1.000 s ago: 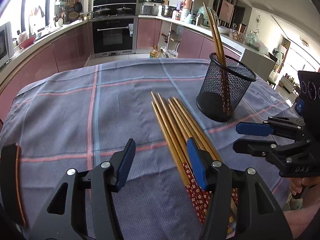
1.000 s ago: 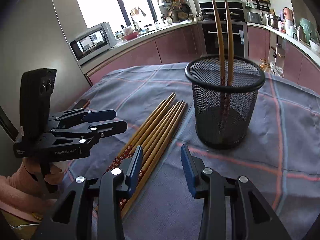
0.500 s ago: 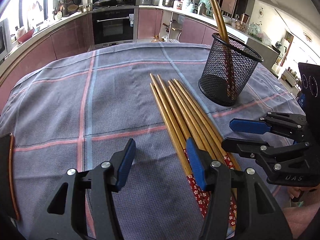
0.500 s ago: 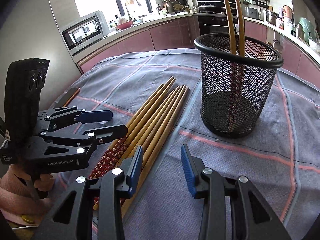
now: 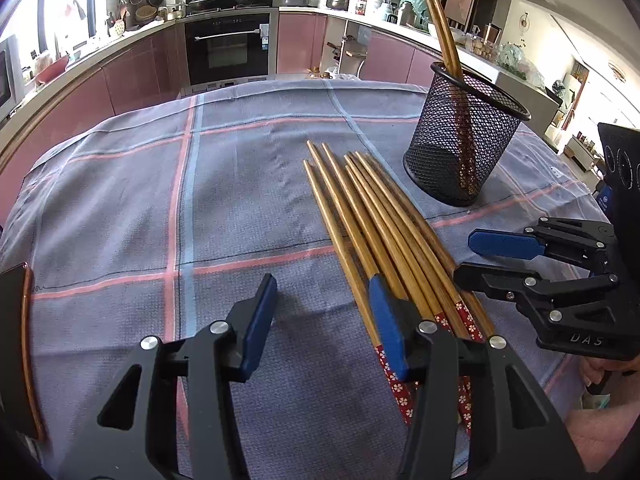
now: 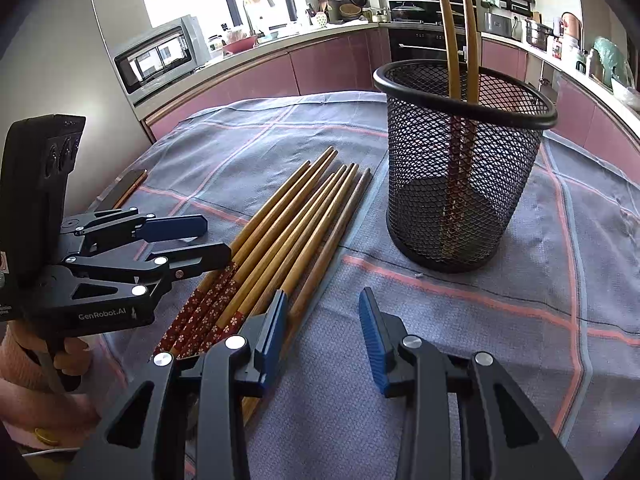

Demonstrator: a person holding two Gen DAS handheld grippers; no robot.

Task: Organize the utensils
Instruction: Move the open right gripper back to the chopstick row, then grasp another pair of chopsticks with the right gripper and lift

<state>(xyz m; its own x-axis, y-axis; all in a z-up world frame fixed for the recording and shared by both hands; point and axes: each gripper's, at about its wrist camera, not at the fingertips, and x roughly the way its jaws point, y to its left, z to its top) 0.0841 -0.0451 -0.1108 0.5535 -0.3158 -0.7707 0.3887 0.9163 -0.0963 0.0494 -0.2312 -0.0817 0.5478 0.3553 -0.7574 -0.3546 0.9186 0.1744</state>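
Several wooden chopsticks (image 5: 372, 224) with red flowered ends lie side by side on the grey checked tablecloth (image 5: 120, 208); they also show in the right wrist view (image 6: 292, 224). A black mesh holder (image 5: 460, 144) stands upright to their right with two chopsticks in it, also in the right wrist view (image 6: 456, 168). My left gripper (image 5: 324, 308) is open and empty, low over the cloth, its right finger over the leftmost chopstick. My right gripper (image 6: 322, 316) is open and empty, its left finger over the rightmost chopstick.
A dark flat object with a copper edge (image 5: 16, 344) lies at the table's left edge, also in the right wrist view (image 6: 124, 188). Kitchen counters, an oven (image 5: 228, 48) and a microwave (image 6: 160, 56) stand beyond the table.
Both grippers have moved lower and forward toward the lying chopsticks, and both stay open. The chopsticks and holder have not moved.
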